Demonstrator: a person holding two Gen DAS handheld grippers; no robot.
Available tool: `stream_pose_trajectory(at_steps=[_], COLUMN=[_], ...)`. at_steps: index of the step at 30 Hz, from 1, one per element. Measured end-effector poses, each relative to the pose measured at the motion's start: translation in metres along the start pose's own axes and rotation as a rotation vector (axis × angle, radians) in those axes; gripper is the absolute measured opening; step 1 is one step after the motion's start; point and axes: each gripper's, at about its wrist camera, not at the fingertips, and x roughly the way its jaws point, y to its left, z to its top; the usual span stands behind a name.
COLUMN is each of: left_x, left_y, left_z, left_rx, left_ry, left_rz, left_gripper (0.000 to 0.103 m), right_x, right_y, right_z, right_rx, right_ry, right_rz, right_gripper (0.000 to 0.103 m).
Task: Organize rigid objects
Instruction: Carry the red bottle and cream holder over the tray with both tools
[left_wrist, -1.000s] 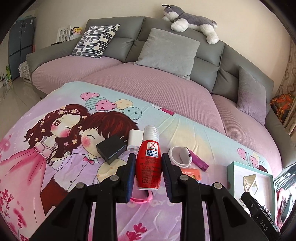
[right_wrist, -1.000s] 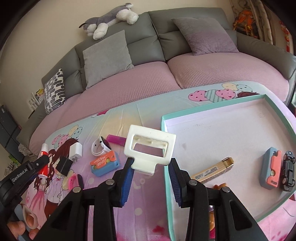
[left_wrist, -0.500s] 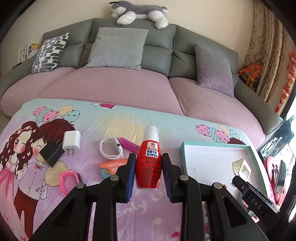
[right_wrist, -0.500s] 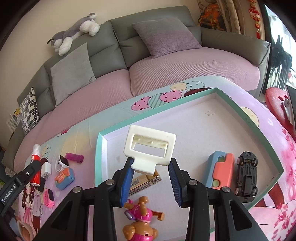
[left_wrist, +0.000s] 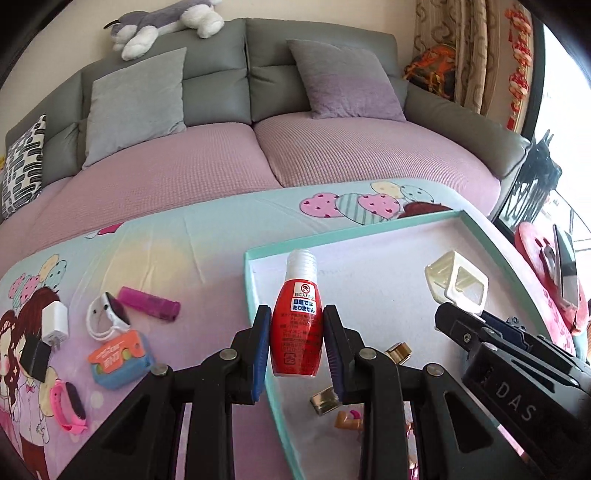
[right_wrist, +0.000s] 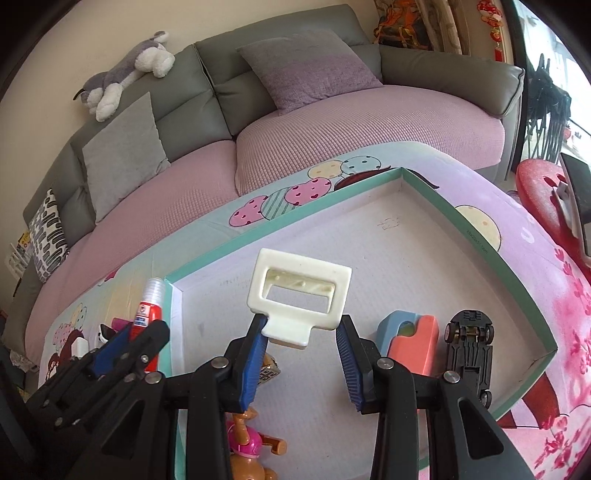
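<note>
**Q:** What's the left wrist cam showing?

**Me:** My left gripper is clamped on the red bottle, upright, white cap at 12 o'clock. It hangs right over the near-left edge of the teal tray. Out on the blanket around 9 o'clock lie a white watch, magenta lighter, white charger, orange-blue case and pink band. The other tong's white holder shows at 3 o'clock.

**Q:** And the right cam?

**Me:** My right gripper looks partly open. The left pad touches the white holder's tab; there's a gap at the right pad, so I can't tell if it's really pinched. It's above the tray floor, with the blue-coral case and black toy car at 3 o'clock and a pup toy at 6.

**Q:** What could go wrong?

**Me:** I reckon the bottle could catch the tray wall and tip outside, since it's straddling the edge. That holder might slip and land on the case. Both tongs are close too, so they could bump.
</note>
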Motion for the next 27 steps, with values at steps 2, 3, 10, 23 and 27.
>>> stream_pose_trajectory(at_steps=[2, 3, 10, 23, 27], left_x=[0.012, 0.018, 0.044, 0.047, 0.048], left_y=[-0.003, -0.004, 0.007, 0.002, -0.004], left_z=[0.0, 0.0, -0.007, -0.012, -0.013], left_rx=[0.001, 0.0, -0.056, -0.02, 0.013], left_ry=[0.024, 0.032, 0.086, 0.089, 0.09], left_rz=[-0.019, -0.024, -0.013, 0.026, 0.053], left_gripper=[0.03, 0.03, 0.03, 0.03, 0.031], right_x=[0.002, 0.003, 0.007, 0.017, 0.019], right_y=[-0.004, -0.006, -0.011, -0.009, -0.008], right_z=[0.0, 0.001, 0.001, -0.003, -0.004], right_rx=[0.011, 0.016, 0.036, 0.025, 0.019], right_ry=[0.006, 0.01, 0.022, 0.067, 0.079], right_rz=[-0.004, -0.006, -0.001, -0.019, -0.03], right_gripper=[0.041, 0.041, 0.041, 0.041, 0.042])
